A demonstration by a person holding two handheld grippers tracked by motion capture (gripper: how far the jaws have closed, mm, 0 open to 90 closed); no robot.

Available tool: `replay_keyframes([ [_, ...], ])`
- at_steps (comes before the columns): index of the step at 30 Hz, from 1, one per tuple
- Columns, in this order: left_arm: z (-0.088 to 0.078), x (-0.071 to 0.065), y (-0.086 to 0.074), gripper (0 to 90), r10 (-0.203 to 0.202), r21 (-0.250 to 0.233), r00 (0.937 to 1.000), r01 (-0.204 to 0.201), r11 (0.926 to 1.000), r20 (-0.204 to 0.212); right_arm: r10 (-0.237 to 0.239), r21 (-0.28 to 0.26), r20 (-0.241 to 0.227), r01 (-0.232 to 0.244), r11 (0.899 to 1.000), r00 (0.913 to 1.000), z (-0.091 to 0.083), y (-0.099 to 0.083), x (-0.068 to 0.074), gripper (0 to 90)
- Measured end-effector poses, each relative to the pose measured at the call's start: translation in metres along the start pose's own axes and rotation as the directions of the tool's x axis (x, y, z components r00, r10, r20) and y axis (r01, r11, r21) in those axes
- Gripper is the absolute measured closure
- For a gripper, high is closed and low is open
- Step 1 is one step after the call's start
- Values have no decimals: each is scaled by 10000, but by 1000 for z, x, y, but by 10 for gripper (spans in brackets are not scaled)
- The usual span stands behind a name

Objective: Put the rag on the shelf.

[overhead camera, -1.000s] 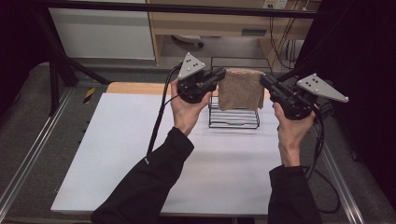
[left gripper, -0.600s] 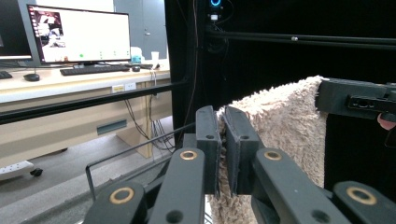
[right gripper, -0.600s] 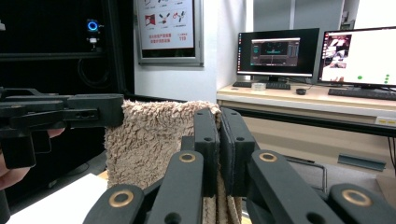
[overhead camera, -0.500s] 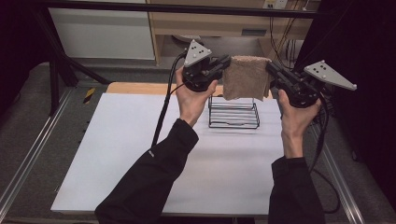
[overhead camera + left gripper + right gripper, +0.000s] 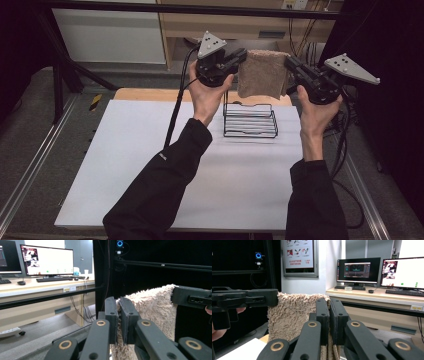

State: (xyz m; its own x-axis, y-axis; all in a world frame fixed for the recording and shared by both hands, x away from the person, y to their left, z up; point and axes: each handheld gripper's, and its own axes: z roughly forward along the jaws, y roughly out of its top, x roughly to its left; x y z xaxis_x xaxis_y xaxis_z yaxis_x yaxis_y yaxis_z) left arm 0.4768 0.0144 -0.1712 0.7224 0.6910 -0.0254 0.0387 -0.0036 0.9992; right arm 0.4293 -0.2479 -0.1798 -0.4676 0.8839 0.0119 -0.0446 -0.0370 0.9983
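Beige, shaggy pile cloth, a small folded towel [image 5: 263, 74], hangs in the air between the 2 grippers, above the far end of the white table sheet [image 5: 150, 160] and over the black wire rack [image 5: 250, 120], apart from both. The left gripper [image 5: 241, 56] pinches its upper left corner, and in the left gripper view the black jaws stand pressed together on the towel's edge [image 5: 150, 307] with fleece bulging on either side. The right gripper [image 5: 289, 64] pinches the opposite upper corner in the same way; in the right gripper view the cloth [image 5: 292, 312] droops beside its closed jaws.

Judging by how it drapes, the towel is light, soft and limp, with no stiffness of its own. It should sag wherever it is unsupported, so 2 grips spread along 1 edge suit it well. The deep pile probably gives the pads good friction, and nothing about it looks fragile. The likely risk is loose loops catching on the rack's thin wires. Holding at the 2 top corners should keep the lower hem straight for hanging over a rail.
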Motion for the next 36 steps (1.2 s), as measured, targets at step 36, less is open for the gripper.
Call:
replay_keyframes([
  [36, 46, 30, 13, 845, 310, 427, 9971, -281, 9987, -695, 109, 263, -50, -107, 9996, 9999, 50, 7, -33, 865],
])
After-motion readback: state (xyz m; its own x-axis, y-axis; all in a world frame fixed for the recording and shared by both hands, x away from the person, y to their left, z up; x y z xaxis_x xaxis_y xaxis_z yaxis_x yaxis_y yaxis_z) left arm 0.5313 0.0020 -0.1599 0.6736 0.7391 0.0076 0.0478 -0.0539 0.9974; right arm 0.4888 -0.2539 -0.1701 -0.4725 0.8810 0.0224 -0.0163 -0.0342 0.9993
